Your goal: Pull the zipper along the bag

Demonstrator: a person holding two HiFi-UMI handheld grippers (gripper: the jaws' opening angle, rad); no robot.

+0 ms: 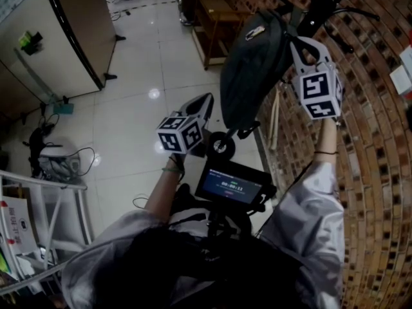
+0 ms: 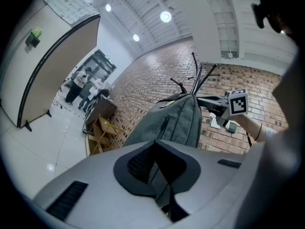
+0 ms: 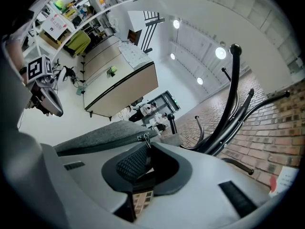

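Bag: we see a dark grey fabric backpack point(image 1: 254, 69) that hangs at a black metal coat stand point(image 3: 228, 109). It is just beside the red brick wall point(image 1: 373, 172) and above the glossy white tiled floor point(image 1: 141, 76).
Zipper: the small silver metal zipper pull point(image 3: 143, 137) sits on the upper edge of the backpack, at the end of a dark zipper line that runs along the grey cloth.
Left gripper: we hold the left gripper point(image 2: 157, 161) at the lower part of the backpack. Its jaws are clenched on a fold of the grey fabric, which passes between the dark pads.
Right gripper: we hold the right gripper point(image 3: 145, 159) higher, at the top of the backpack and near the curved arms of the coat stand. Its jaws are nearly together and pinch the zipper pull at their tips.
Position of the two: in the head view the left gripper is low and nearer to us, and the right gripper is raised by the wall, with the backpack between them.
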